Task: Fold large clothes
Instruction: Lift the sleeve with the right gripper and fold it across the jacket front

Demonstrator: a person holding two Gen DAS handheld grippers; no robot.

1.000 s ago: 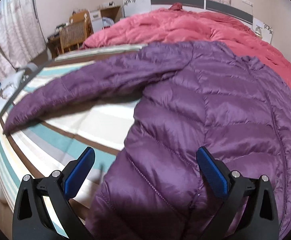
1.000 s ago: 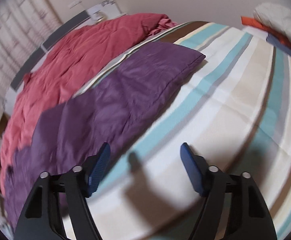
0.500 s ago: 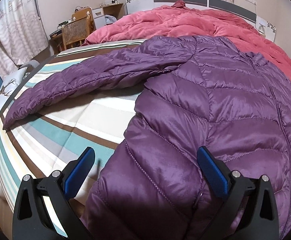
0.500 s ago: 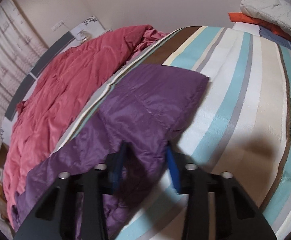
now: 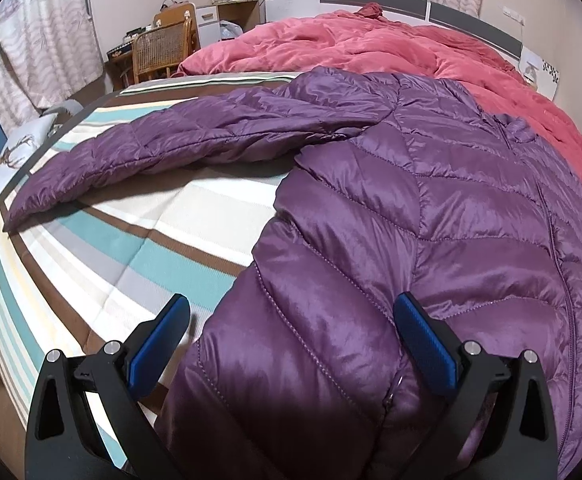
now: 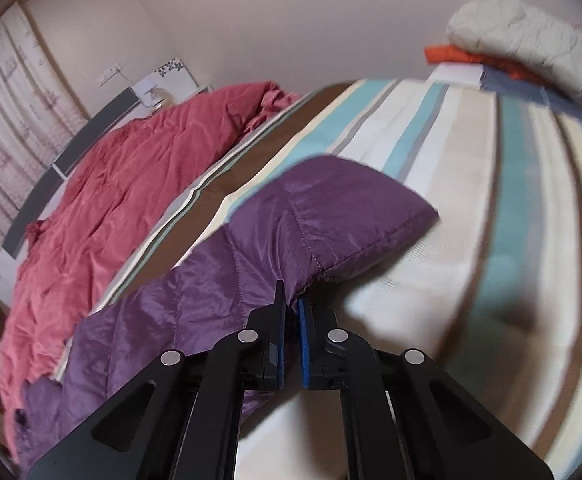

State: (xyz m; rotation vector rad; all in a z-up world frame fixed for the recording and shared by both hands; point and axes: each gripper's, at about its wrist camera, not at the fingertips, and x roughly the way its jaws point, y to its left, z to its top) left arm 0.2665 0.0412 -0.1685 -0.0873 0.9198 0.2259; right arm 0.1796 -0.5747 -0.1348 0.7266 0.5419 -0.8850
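The purple jacket (image 5: 431, 240) covers the near right of the striped bedspread (image 5: 103, 248); bare striped cloth lies open to its left, below the outstretched sleeve (image 5: 163, 152). The red duvet (image 5: 371, 44) banks up behind. Beyond the other sleeve (image 6: 311, 220), the bedspread runs open up to the stacked bedding (image 6: 531, 52)

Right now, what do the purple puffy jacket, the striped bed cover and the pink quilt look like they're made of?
Purple quilted jacket: thin glossy synthetic shell, probably nylon, with padded stitched channels; it shines and puckers at the seams.
Striped bed cover: matte woven cloth, cotton-like; a fine diagonal weave shows.
Pink quilt: soft, faintly lustrous fabric, crumpled and puffy; fibre unclear.
Right hand-held gripper pinches the jacket's sleeve.
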